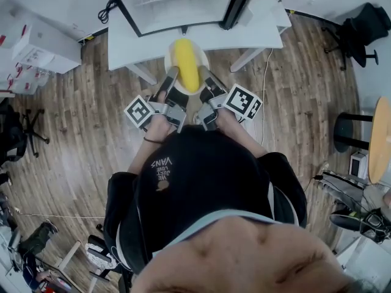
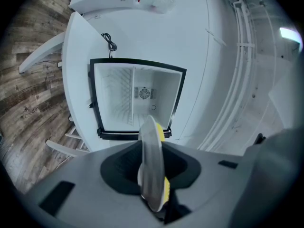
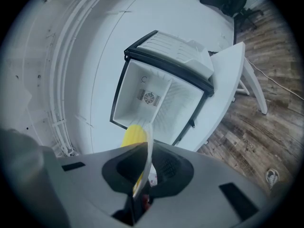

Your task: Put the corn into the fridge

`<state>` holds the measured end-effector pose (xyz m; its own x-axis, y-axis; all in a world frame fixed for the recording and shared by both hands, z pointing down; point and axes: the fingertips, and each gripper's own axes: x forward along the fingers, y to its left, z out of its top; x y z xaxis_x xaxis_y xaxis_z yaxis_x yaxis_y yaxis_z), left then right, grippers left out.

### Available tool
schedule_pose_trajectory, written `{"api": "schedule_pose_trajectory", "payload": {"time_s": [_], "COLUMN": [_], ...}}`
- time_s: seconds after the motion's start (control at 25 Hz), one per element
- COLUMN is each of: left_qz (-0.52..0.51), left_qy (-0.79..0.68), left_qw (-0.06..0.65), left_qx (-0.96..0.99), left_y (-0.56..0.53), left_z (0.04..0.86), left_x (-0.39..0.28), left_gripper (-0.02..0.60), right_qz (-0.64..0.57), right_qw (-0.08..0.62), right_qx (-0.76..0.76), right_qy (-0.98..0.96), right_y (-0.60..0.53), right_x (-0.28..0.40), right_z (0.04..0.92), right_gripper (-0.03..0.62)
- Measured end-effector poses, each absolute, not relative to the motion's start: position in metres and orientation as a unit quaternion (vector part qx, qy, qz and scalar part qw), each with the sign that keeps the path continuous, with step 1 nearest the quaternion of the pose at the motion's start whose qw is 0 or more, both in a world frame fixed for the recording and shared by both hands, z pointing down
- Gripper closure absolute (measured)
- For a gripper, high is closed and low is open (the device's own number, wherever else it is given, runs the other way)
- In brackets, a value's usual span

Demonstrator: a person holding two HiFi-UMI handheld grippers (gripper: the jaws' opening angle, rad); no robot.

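Note:
A yellow corn cob (image 1: 186, 69) lies on a white plate (image 1: 171, 54) that I carry with both grippers. My left gripper (image 1: 171, 78) is shut on the plate's left rim and my right gripper (image 1: 203, 79) is shut on its right rim. Just ahead stands the small white fridge (image 1: 177, 5) with its door open. In the left gripper view the plate (image 2: 151, 165) shows edge-on between the jaws, with the corn (image 2: 162, 135) behind it and the fridge (image 2: 135, 99) interior beyond. The right gripper view shows the plate (image 3: 145, 151), the corn (image 3: 133, 136) and the fridge (image 3: 156, 96) likewise.
The fridge sits on a low white table (image 1: 125, 44) with angled legs. White boxes (image 1: 36, 47) stand at the left and a black office chair (image 1: 360, 29) at the right. A round wooden table (image 1: 380, 140) is at the right edge. A cable (image 1: 264, 96) trails over the wooden floor.

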<state>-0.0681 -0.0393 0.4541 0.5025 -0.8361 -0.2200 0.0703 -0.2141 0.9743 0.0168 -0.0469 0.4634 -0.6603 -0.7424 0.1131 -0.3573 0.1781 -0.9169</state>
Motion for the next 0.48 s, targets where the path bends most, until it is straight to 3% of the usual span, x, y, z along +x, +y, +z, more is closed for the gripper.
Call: {"api": "schedule_pose_trajectory", "payload": {"time_s": [0.48], "left_qz": [-0.428], "left_qy": [-0.317], "left_qw": [0.537], "left_qx": [0.655], "left_y": [-0.081], "left_z": [0.457], "left_x": [-0.048], "left_gripper": [0.494], "right_qz": [-0.532], "right_qw": [0.165], "right_qx": [-0.331], "right_qy": [0.762], "right_y": [-0.095], "right_x": [0.036], "right_z": [0.468], "right_gripper": [0.565]}}
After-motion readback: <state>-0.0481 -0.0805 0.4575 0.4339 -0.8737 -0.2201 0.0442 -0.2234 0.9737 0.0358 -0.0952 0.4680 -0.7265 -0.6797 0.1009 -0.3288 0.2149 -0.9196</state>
